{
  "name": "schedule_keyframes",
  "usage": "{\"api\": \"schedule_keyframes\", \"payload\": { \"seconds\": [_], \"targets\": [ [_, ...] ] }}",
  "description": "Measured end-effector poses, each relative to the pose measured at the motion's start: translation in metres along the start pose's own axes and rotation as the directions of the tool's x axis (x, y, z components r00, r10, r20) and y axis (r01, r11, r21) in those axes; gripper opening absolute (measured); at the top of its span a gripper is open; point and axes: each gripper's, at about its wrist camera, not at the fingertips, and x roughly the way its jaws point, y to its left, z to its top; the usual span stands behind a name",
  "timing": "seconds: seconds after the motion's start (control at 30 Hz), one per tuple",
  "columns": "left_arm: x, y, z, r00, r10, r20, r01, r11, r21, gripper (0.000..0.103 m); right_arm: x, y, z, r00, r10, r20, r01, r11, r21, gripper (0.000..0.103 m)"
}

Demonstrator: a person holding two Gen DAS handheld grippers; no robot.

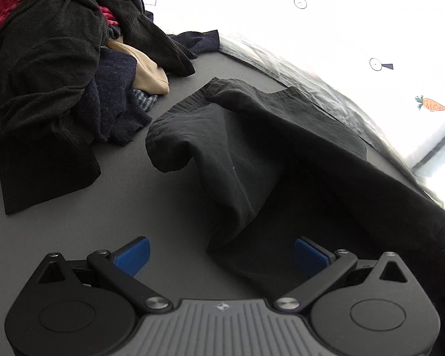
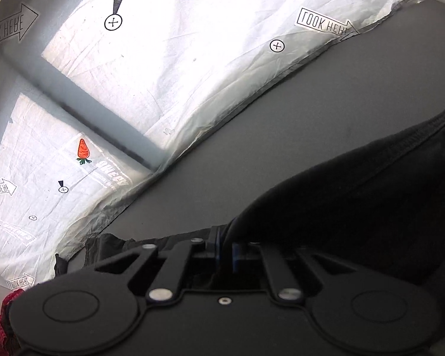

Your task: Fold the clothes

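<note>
A dark grey garment [image 1: 252, 136] lies crumpled on the grey table [image 1: 118, 207], its waistband end far and one part stretching right and lifted. My left gripper [image 1: 221, 255] is open with blue pads [image 1: 132, 256], low over the table; a near fold of the garment lies between its fingers. My right gripper [image 2: 225, 255] is shut on the garment's edge [image 2: 356, 207], which drapes up and to the right of the jaws, lifted off the table [image 2: 281, 136].
A pile of clothes [image 1: 59, 74], black, navy, tan, red and plaid, sits at the table's left. White crinkled sheeting [image 2: 163, 59] with carrot and "look here" stickers borders the table's far edge. A red cloth [image 2: 0, 326] shows at the lower left of the right wrist view.
</note>
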Motion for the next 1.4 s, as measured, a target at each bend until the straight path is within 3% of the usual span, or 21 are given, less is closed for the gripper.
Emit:
{"api": "schedule_keyframes", "payload": {
  "seconds": [0.1, 0.17, 0.2, 0.23, 0.33, 0.4, 0.5, 0.7, 0.83, 0.97, 1.03, 1.13, 1.23, 1.3, 1.37, 1.4],
  "targets": [
    [0.003, 0.005, 0.005, 0.999, 0.014, 0.035, -0.013, 0.999, -0.033, 0.102, 0.009, 0.01, 0.075, 0.977, -0.016, 0.211, -0.005, 0.995, 0.097, 0.008],
    [0.006, 0.009, 0.005, 0.999, 0.025, 0.038, -0.023, 0.998, -0.05, 0.102, 0.01, 0.015, 0.1, 0.955, -0.055, 0.293, 0.017, 0.991, 0.129, 0.022],
    [0.008, 0.01, 0.004, 0.999, 0.034, 0.032, -0.032, 0.998, -0.061, 0.102, 0.01, 0.019, 0.108, 0.947, -0.077, 0.311, 0.039, 0.991, 0.127, 0.042],
    [0.01, 0.012, 0.003, 0.999, 0.041, 0.023, -0.039, 0.997, -0.074, 0.102, 0.011, 0.024, 0.109, 0.951, -0.087, 0.297, 0.059, 0.993, 0.102, 0.051],
    [0.016, 0.02, -0.002, 0.999, 0.034, -0.02, -0.036, 0.992, -0.124, 0.102, 0.002, 0.028, 0.07, 0.957, -0.074, 0.279, 0.095, 0.994, -0.061, 0.052],
    [0.018, 0.024, -0.006, 0.999, 0.003, -0.05, -0.012, 0.986, -0.164, 0.102, -0.007, 0.018, 0.036, 0.964, -0.139, 0.225, 0.177, 0.971, -0.159, 0.053],
    [0.022, 0.027, -0.009, 0.996, -0.029, -0.084, 0.012, 0.98, -0.197, 0.102, -0.033, -0.02, -0.015, 0.952, -0.249, 0.178, 0.285, 0.934, -0.217, 0.053],
    [0.02, 0.019, -0.013, 0.996, -0.009, -0.092, -0.004, 0.991, -0.134, 0.102, -0.1, -0.089, -0.073, 0.906, -0.402, 0.13, 0.418, 0.899, -0.131, 0.053],
    [0.015, 0.014, -0.013, 0.995, -0.03, -0.091, 0.02, 0.993, -0.114, 0.102, -0.12, -0.116, -0.084, 0.844, -0.518, 0.138, 0.524, 0.851, -0.012, 0.057],
    [0.008, 0.008, -0.017, 0.995, -0.042, -0.09, 0.033, 0.994, -0.103, 0.102, -0.121, -0.141, -0.079, 0.77, -0.633, 0.083, 0.621, 0.773, 0.131, 0.058],
    [0.005, 0.008, -0.021, 0.993, -0.059, -0.101, 0.047, 0.992, -0.121, 0.102, -0.121, -0.15, -0.078, 0.745, -0.665, 0.055, 0.648, 0.741, 0.176, 0.066],
    [0.0, 0.006, -0.029, 0.99, -0.073, -0.123, 0.055, 0.989, -0.14, 0.102, -0.115, -0.169, -0.085, 0.813, -0.582, 0.007, 0.559, 0.785, 0.266, 0.067],
    [-0.01, 0.0, -0.037, 0.99, -0.078, -0.114, 0.064, 0.991, -0.12, 0.102, -0.108, -0.18, -0.093, 0.895, -0.444, -0.025, 0.424, 0.833, 0.355, 0.067],
    [-0.021, -0.006, -0.041, 0.992, -0.084, -0.098, 0.074, 0.992, -0.101, 0.102, -0.104, -0.183, -0.1, 0.922, -0.386, -0.035, 0.368, 0.842, 0.395, 0.065],
    [-0.033, -0.011, -0.046, 0.993, -0.092, -0.074, 0.085, 0.993, -0.086, 0.102, -0.102, -0.185, -0.106, 0.936, -0.349, -0.032, 0.331, 0.851, 0.408, 0.053],
    [-0.039, -0.014, -0.048, 0.993, -0.097, -0.062, 0.092, 0.993, -0.077, 0.102, -0.104, -0.184, -0.108, 0.939, -0.344, -0.007, 0.319, 0.862, 0.394, 0.035]
  ]
}}
